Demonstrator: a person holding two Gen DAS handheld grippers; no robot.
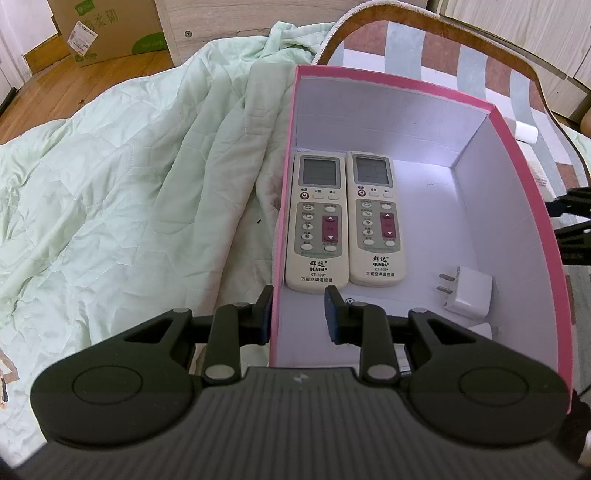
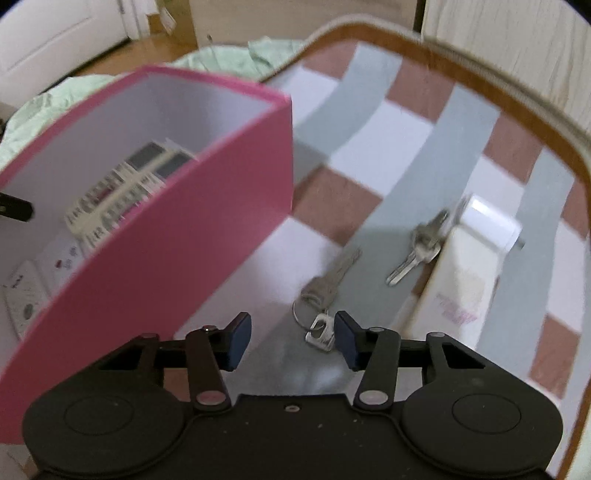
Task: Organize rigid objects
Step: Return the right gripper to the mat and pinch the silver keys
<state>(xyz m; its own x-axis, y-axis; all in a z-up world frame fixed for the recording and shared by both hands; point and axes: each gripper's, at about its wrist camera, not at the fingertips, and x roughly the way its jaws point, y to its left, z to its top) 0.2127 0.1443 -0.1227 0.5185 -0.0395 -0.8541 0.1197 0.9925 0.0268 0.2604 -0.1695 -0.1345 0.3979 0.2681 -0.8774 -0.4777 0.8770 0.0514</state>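
Note:
A pink box [image 1: 517, 177] with a white inside holds two beige remotes [image 1: 317, 221] side by side and a white plug adapter [image 1: 467, 293]. My left gripper [image 1: 297, 314] is open and straddles the box's left wall near its front corner, one finger outside, one inside. In the right wrist view the pink box [image 2: 192, 229] is at left. My right gripper [image 2: 291, 341] is open and empty just above a key on a ring [image 2: 325, 291]. A second key [image 2: 417, 253] lies by a white tube [image 2: 461, 277].
A pale green quilt [image 1: 129, 184] covers the bed left of the box. The box and keys rest on a checked mat [image 2: 388, 129] with a brown border. A cardboard carton [image 1: 103, 29] stands on the wooden floor behind.

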